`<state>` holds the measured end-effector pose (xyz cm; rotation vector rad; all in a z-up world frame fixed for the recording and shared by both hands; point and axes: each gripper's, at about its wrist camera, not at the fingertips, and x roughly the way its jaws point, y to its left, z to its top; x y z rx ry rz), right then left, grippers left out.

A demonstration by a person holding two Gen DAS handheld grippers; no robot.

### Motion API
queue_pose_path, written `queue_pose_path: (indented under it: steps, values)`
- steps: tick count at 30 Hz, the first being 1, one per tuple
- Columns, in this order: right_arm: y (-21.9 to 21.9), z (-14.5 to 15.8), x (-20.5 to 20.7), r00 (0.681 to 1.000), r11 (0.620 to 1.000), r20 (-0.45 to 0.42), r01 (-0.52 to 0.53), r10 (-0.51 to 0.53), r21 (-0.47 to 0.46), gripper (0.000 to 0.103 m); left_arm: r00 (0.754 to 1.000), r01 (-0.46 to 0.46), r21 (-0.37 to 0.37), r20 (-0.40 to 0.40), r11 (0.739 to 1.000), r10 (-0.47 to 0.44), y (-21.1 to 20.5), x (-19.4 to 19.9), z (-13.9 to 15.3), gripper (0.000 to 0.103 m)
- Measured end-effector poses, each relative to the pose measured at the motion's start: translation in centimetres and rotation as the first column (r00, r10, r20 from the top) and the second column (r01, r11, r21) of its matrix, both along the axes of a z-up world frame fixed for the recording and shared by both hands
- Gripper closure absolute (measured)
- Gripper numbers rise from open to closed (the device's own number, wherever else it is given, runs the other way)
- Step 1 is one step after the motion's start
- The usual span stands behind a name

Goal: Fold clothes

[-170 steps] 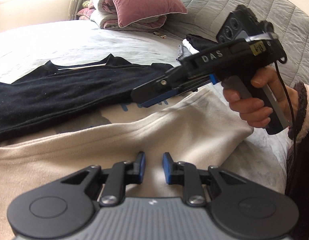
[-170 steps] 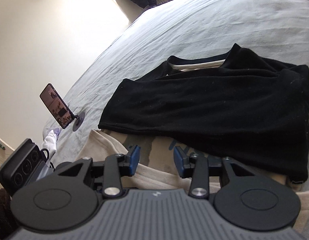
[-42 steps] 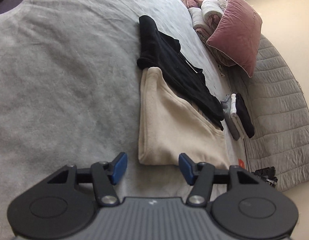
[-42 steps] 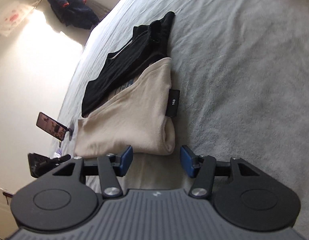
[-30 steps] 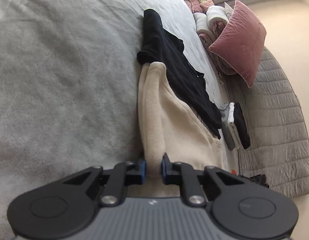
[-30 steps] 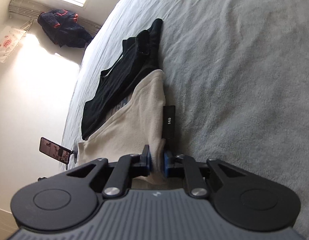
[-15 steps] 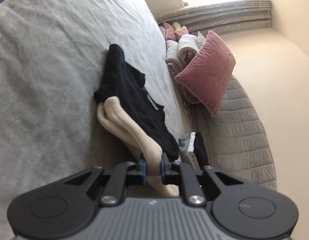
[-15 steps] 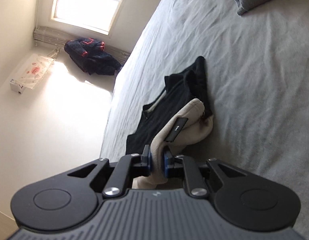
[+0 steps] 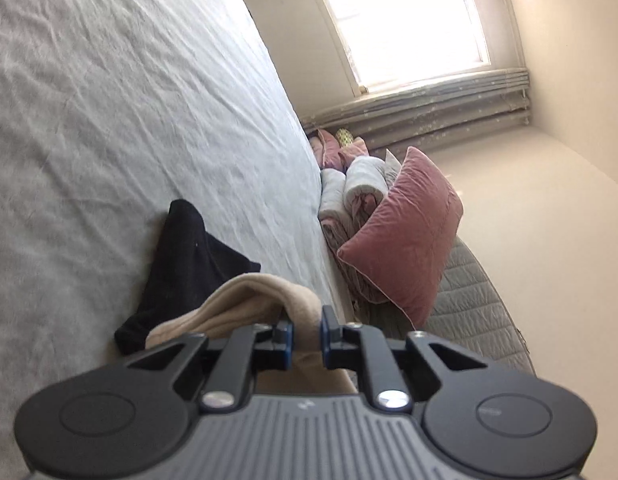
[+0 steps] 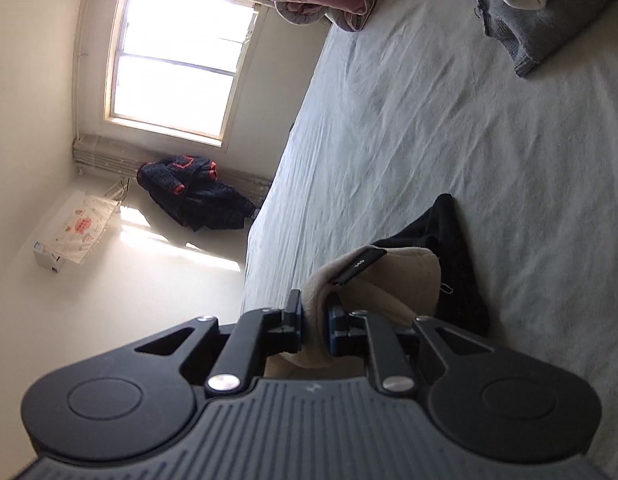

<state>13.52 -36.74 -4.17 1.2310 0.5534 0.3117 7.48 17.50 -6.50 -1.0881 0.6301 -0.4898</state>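
Note:
A beige garment (image 9: 249, 296) is lifted at its near edge and curls over toward the black garment (image 9: 185, 256) lying beyond it on the grey bed. My left gripper (image 9: 306, 338) is shut on one corner of the beige garment. In the right wrist view the beige garment (image 10: 389, 280) arches the same way, with a black size tag (image 10: 359, 264) sticking up, and my right gripper (image 10: 315, 330) is shut on its other corner. The black garment (image 10: 449, 240) peeks out past the beige fold.
The grey bedsheet (image 9: 109, 120) stretches far beyond the clothes. A pink pillow (image 9: 405, 236) and rolled bedding (image 9: 349, 188) lean on the quilted headboard (image 9: 481, 312). Folded clothes (image 10: 549, 20) lie at the top right. A dark jacket (image 10: 193, 192) sits under the window.
Both grippers closed on the beige garment's near corners, then rose and tipped up, carrying that edge over toward the black garment so the cloth now curls in an arch.

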Motion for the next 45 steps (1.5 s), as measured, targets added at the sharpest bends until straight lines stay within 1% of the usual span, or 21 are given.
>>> queue_pose_path:
  steps: [3,6,9,12,13,14,16,17,18,21,24,28,30,32,35,37,39,40,41,43,45]
  values:
    - [0.2,-0.7,0.9,0.999,0.999,0.002,0.052,-0.052,-0.007,0.088,0.998,-0.058,0.02,0.006,0.998,0.058,-0.3,1.2,-0.5,0.09]
    - [0.9,-1.1,1.5,0.995,0.992,0.022,0.102,-0.101,-0.071,0.088,0.995,-0.102,0.074,0.02,0.992,0.1,-1.0,2.2,-0.9,0.09]
    - [1.9,-1.4,1.9,0.991,0.981,0.048,0.128,-0.123,-0.146,0.088,0.99,-0.138,0.144,0.052,0.98,0.132,-1.7,2.8,-0.9,0.09]
    - [2.1,-2.0,2.4,0.991,0.979,0.049,0.128,-0.122,-0.158,0.084,0.987,-0.158,0.178,0.04,0.971,0.153,-2.1,3.7,-1.5,0.088]
    - [2.2,-2.1,2.5,0.992,0.98,0.048,0.123,-0.117,-0.159,0.08,0.987,-0.162,0.185,0.031,0.969,0.159,-2.1,3.9,-1.7,0.087]
    - [2.2,-2.1,2.5,0.993,0.98,0.047,0.118,-0.112,-0.16,0.068,0.986,-0.165,0.19,0.023,0.968,0.164,-2.2,4.1,-1.9,0.082]
    - [1.8,-1.8,2.1,0.99,0.976,0.06,0.139,-0.131,-0.165,0.047,0.984,-0.179,0.211,0.032,0.961,0.176,-2.1,4.1,-1.8,0.071]
    - [1.6,-1.6,1.8,0.986,0.974,0.072,0.158,-0.148,-0.164,0.041,0.982,-0.189,0.228,0.043,0.955,0.183,-2.0,4.1,-1.6,0.062]
    - [1.3,-1.4,1.5,0.983,0.972,0.084,0.173,-0.161,-0.161,0.04,0.981,-0.194,0.242,0.051,0.951,0.188,-1.8,4.0,-1.4,0.057]
    - [0.8,-1.0,1.2,0.978,0.962,0.086,0.201,-0.188,-0.183,0.04,0.981,-0.195,0.279,0.065,0.94,0.184,-1.7,3.8,-1.0,0.055]
    - [1.2,-1.0,1.3,0.98,0.946,0.048,0.199,-0.193,-0.258,0.04,0.983,-0.182,0.376,0.079,0.909,0.164,-2.5,3.7,-0.5,0.054]
    - [2.7,0.0,3.0,0.988,0.868,0.024,0.148,-0.155,-0.475,0.04,0.987,-0.159,0.5,0.09,0.851,0.132,-3.7,5.3,0.9,0.051]
    - [3.8,0.0,4.2,0.993,0.82,0.024,0.107,-0.113,-0.562,0.04,0.987,-0.161,0.573,0.114,0.804,0.116,-4.5,6.3,1.4,0.043]
    - [4.9,0.0,5.3,0.997,0.762,0.019,0.066,-0.07,-0.644,0.04,0.989,-0.146,0.636,0.116,0.757,0.093,-5.0,7.4,1.2,0.043]
    - [6.4,-0.8,7.2,1.0,0.676,0.004,0.012,-0.014,-0.737,0.04,0.992,-0.122,0.658,0.098,0.743,0.076,-4.7,8.6,0.3,0.047]
    - [6.9,-1.6,8.2,1.0,0.646,-0.004,-0.001,-0.004,-0.764,0.042,0.994,-0.112,0.649,0.084,0.753,0.076,-4.4,8.9,-0.3,0.059]
    - [7.2,-2.5,8.8,1.0,0.626,-0.008,-0.004,-0.004,-0.78,0.062,0.995,-0.104,0.645,0.077,0.757,0.07,-4.4,9.1,-0.8,0.083]
    - [7.4,-2.7,8.9,1.0,0.609,-0.005,0.004,-0.013,-0.793,0.082,0.994,-0.108,0.652,0.09,0.751,0.065,-4.6,8.9,-0.8,0.087]
    - [7.6,-2.8,8.7,1.0,0.586,0.009,0.02,-0.021,-0.81,0.089,0.992,-0.12,0.663,0.113,0.738,0.06,-4.9,8.7,-0.7,0.09]
    - [8.0,-2.6,7.9,0.997,0.534,0.068,0.079,-0.04,-0.842,0.091,0.982,-0.169,0.687,0.179,0.706,0.061,-5.5,8.0,-0.3,0.091]
    - [8.4,-2.1,7.2,0.99,0.483,0.128,0.142,-0.063,-0.864,0.092,0.963,-0.236,0.683,0.26,0.692,0.072,-5.9,7.2,0.6,0.092]
